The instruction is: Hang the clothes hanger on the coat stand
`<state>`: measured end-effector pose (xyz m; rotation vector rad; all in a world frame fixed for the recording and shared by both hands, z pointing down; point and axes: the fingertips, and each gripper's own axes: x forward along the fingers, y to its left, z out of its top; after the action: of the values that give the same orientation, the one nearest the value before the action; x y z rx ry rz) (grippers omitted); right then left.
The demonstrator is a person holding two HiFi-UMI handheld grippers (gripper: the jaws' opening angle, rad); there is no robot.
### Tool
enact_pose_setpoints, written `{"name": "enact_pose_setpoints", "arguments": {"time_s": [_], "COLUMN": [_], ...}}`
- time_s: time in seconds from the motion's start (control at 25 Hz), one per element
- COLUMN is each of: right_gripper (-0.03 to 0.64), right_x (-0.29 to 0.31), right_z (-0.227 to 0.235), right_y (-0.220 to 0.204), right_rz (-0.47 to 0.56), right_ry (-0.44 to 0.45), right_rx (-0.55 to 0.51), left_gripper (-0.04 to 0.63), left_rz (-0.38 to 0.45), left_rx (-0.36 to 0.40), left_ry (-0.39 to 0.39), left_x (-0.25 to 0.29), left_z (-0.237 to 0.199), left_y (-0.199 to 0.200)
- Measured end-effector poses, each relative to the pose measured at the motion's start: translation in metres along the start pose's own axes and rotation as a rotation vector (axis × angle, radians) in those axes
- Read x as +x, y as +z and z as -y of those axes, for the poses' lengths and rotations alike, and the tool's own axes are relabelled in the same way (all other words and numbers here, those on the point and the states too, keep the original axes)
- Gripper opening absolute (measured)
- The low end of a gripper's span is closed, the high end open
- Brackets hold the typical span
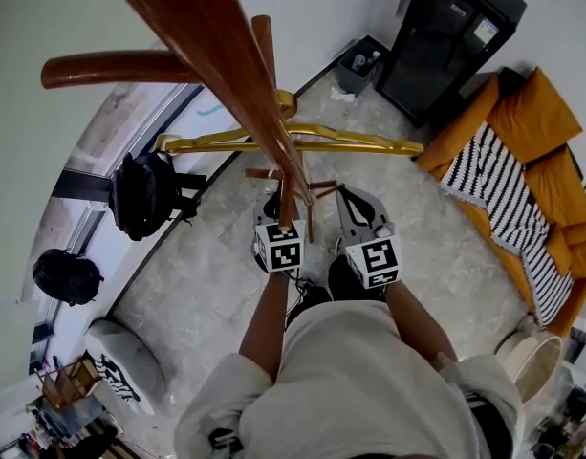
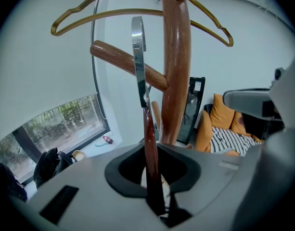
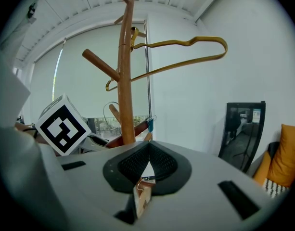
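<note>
The wooden coat stand [image 1: 245,75] [image 2: 176,71] [image 3: 124,81] rises right in front of me. A gold wire hanger [image 1: 350,142] [image 2: 89,16] [image 3: 185,44] hangs on one of its upper pegs. My left gripper [image 1: 273,204] [image 2: 154,177] is shut on a dark red-brown wooden hanger [image 1: 259,172] [image 2: 148,129]. Its chrome hook [image 2: 137,57] stands upright next to a slanted peg [image 2: 123,61], just left of the pole. My right gripper [image 1: 355,204] [image 3: 148,153] is beside it, right of the pole. Its jaws are closed on a small pale wooden piece with a wire clip [image 3: 140,196].
Two black bags [image 1: 144,194] [image 1: 68,275] lie on the window ledge at the left. An orange sofa [image 1: 531,132] with a striped blanket [image 1: 503,199] stands at the right. A black cabinet [image 1: 450,41] and a small bin [image 1: 359,65] are at the back.
</note>
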<state>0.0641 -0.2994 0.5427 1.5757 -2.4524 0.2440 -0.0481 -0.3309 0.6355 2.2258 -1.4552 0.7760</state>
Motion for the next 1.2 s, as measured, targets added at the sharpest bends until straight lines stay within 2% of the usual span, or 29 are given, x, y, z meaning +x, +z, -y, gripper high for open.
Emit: {"name": "enact_pose_setpoints", "arguments": {"time_s": [0.52, 0.76, 1.2], "right_gripper": [0.005, 0.005, 0.005], "right_x": [-0.001, 0.003, -0.005], "right_z": [0.01, 0.012, 0.013], "right_y": [-0.006, -0.016, -0.022], "right_rz": [-0.018, -0.043, -0.057], "right_ry": [-0.027, -0.03, -0.04], "right_rx": [-0.007, 0.039, 0.033], "left_gripper": [0.061, 0.061, 0.061], "left_rz": [-0.004, -0.015, -0.035], "left_rx": [-0.001, -0.005, -0.006], "left_ry": [-0.021, -0.019, -0.001], "left_x": [0.015, 0.019, 0.026], "left_z": [0.005, 0.004, 0.004], "left_y": [-0.001, -0.006, -0.017]}}
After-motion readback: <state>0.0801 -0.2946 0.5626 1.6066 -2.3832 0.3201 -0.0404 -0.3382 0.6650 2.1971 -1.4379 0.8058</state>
